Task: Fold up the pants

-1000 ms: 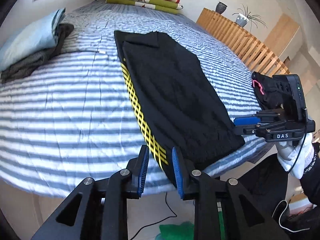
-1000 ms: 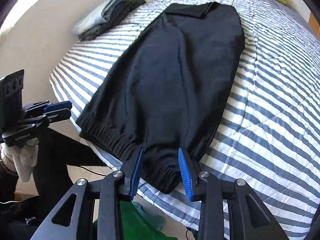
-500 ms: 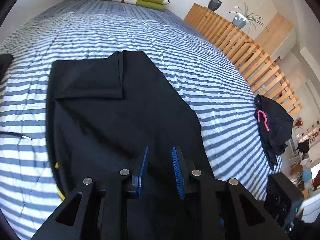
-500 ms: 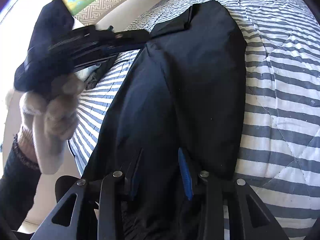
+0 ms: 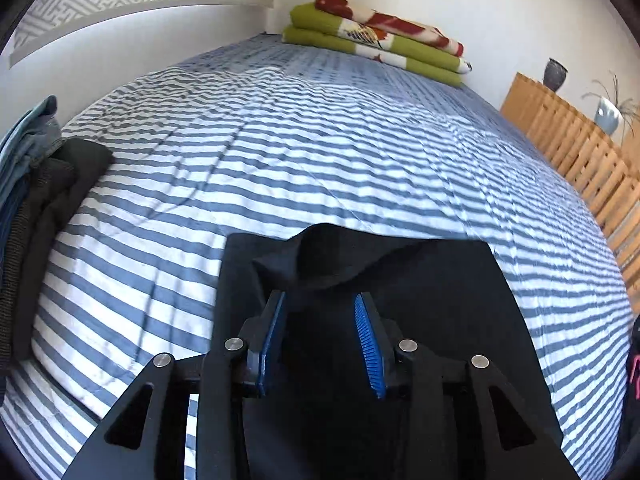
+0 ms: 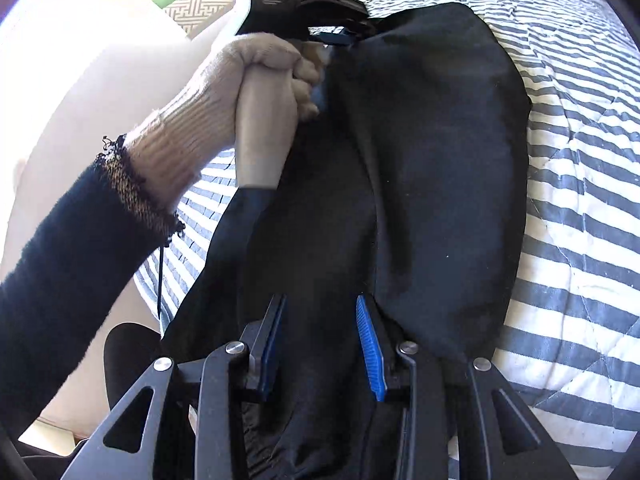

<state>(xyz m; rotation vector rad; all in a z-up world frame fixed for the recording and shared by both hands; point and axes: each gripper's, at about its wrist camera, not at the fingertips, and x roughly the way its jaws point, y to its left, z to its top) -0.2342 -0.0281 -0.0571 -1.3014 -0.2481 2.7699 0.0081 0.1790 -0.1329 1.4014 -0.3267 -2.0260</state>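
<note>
Black pants (image 5: 420, 300) lie on the striped bed (image 5: 320, 140). Their far edge is humped into a raised fold just ahead of my left gripper (image 5: 320, 294). That gripper is open, with black cloth under and between its blue pads. In the right wrist view the pants (image 6: 440, 160) run from my right gripper (image 6: 320, 296) up to the left gripper (image 6: 340, 36), which a gloved hand (image 6: 248, 80) holds at the far end. The right gripper is open above the cloth, near a rounded fold edge. Whether either pad touches the cloth is hidden.
A pile of folded clothes (image 5: 36, 200) sits at the bed's left edge. A green and red blanket (image 5: 372, 40) lies at the far end. A wooden slatted panel (image 5: 580, 168) carrying a vase (image 5: 556, 74) stands on the right. Bare striped cover (image 6: 580, 160) lies right of the pants.
My left gripper travelled from the hem at the bed's edge, along the pants, to their far end, and its jaws now stand wider. The right gripper moved forward over the cloth, its opening unchanged.
</note>
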